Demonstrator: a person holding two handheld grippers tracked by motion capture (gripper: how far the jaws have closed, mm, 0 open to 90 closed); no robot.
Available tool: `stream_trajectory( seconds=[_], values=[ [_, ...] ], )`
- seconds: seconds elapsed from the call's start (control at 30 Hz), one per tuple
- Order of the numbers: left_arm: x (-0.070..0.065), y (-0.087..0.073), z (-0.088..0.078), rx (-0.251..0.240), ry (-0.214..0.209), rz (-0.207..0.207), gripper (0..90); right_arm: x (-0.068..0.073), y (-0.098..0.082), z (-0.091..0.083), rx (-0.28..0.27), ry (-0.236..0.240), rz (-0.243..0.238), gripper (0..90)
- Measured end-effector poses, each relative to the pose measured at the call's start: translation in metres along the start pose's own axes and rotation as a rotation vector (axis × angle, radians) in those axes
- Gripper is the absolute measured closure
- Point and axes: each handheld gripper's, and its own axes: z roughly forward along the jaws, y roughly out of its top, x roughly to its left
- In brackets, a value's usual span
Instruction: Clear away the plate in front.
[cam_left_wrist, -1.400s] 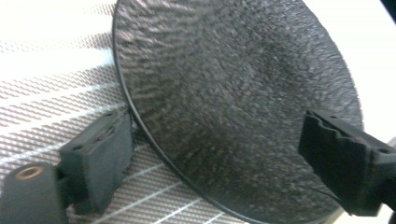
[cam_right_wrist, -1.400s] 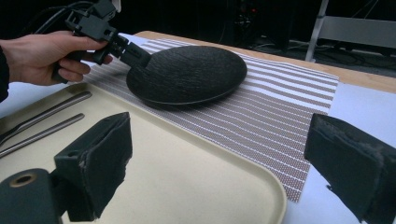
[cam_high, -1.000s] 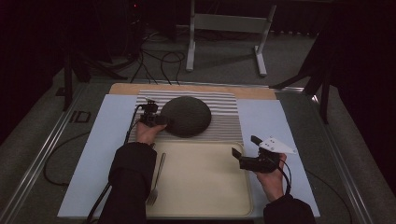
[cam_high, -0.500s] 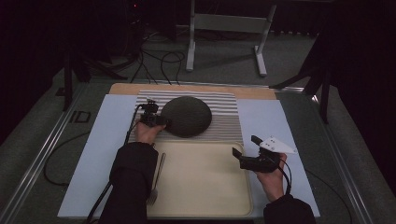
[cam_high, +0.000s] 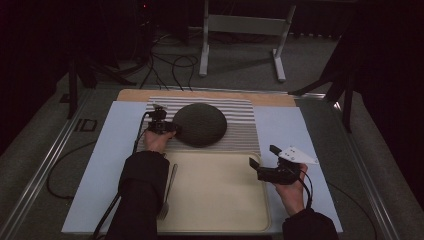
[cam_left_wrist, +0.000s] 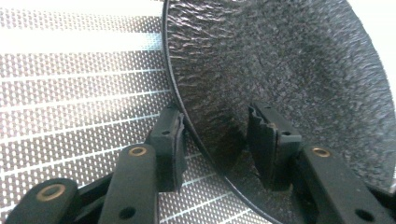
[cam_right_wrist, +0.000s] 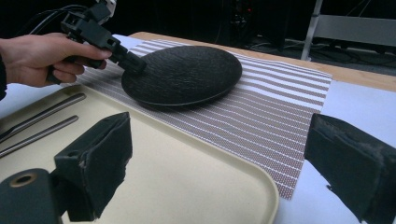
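A dark, rough-textured round plate (cam_high: 200, 125) lies on a striped mat (cam_high: 240, 107). My left gripper (cam_high: 167, 127) is at the plate's left rim. In the left gripper view the plate (cam_left_wrist: 289, 60) has its rim between the jaws of the left gripper (cam_left_wrist: 212, 116): one jaw sits outside against the rim, the other over the inner face with a gap. These jaws have just been closing. The right gripper view shows the left gripper (cam_right_wrist: 133, 63) at the plate (cam_right_wrist: 187, 72). My right gripper (cam_high: 263, 155) hovers open over the cream tray (cam_high: 215, 200), with nothing between its jaws (cam_right_wrist: 217, 130).
A metal utensil (cam_high: 167, 192) lies along the tray's left side, seen as two metal handles (cam_right_wrist: 42, 116) in the right gripper view. The mat and tray rest on a pale blue sheet (cam_high: 110, 165). A wooden board edge (cam_high: 135, 95) runs behind the mat.
Both hands have stayed where they were. The left gripper's jaws look slightly narrower around the plate's rim; the plate has not moved.
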Motion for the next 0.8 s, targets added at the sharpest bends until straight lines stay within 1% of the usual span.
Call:
stream_trajectory(
  seconds=[0.07,0.13,0.17,0.2,0.23,0.27,0.3,0.33,0.4,0.47,0.5,0.53,0.6,0.67,0.7,0.73,0.8],
  values=[
    [0.0,0.001,-0.004,-0.025,-0.041,-0.02,60.4,0.0,0.0,0.0,-0.001,0.0,0.003,7.7],
    [0.0,0.001,-0.004,-0.025,-0.041,-0.02,61.2,0.0,0.0,0.0,-0.002,-0.001,0.004,7.7],
    [-0.003,0.004,-0.011,-0.084,-0.127,-0.045,61.2,0.0,0.0,0.0,-0.002,-0.001,0.004,7.7],
    [-0.005,0.005,-0.013,-0.108,-0.166,-0.053,61.2,0.001,0.001,0.0,-0.004,0.001,0.001,7.7],
    [-0.005,0.005,-0.013,-0.108,-0.166,-0.053,58.7,0.001,0.001,0.0,-0.004,0.001,0.001,7.7],
    [-0.008,0.006,-0.012,-0.125,-0.233,-0.066,58.7,0.001,0.001,0.0,-0.005,0.002,-0.001,7.7],
    [-0.01,0.006,-0.01,-0.125,-0.247,-0.073,54.0,0.001,0.001,0.0,-0.005,0.001,-0.002,7.7],
    [-0.013,0.006,-0.006,-0.126,-0.247,-0.088,51.9,0.001,0.001,0.0,-0.004,0.003,-0.001,7.7],
    [-0.018,0.005,0.0,-0.114,-0.219,-0.086,52.6,0.001,0.001,-0.001,-0.005,0.002,-0.001,7.7],
    [-0.021,0.004,0.005,-0.088,-0.18,-0.085,57.8,0.001,0.002,-0.002,-0.007,0.002,0.001,7.7],
    [-0.023,0.003,0.006,-0.076,-0.153,-0.085,63.0,0.0,0.002,-0.002,-0.009,0.001,0.001,7.7],
    [-0.022,0.003,0.006,-0.073,-0.156,-0.094,69.8,0.0,0.002,-0.002,-0.01,0.0,0.002,7.7],
    [-0.02,0.004,0.004,-0.084,-0.179,-0.122,72.4,0.0,0.002,-0.002,-0.01,0.001,0.006,7.7],
    [-0.02,0.005,0.001,-0.09,-0.188,-0.129,77.2,0.0,0.002,-0.002,-0.009,-0.001,-0.001,7.7],
    [-0.021,0.006,-0.001,-0.096,-0.198,-0.135,79.1,0.0,0.002,-0.002,-0.009,0.0,0.002,7.7],
    [-0.023,0.007,-0.002,-0.099,-0.201,-0.142,80.7,0.0,0.002,-0.002,-0.007,0.0,0.005,7.7],
    [-0.026,0.007,-0.004,-0.094,-0.192,-0.155,81.0,0.0,0.002,-0.002,-0.007,0.002,-0.001,7.9]
  ],
)
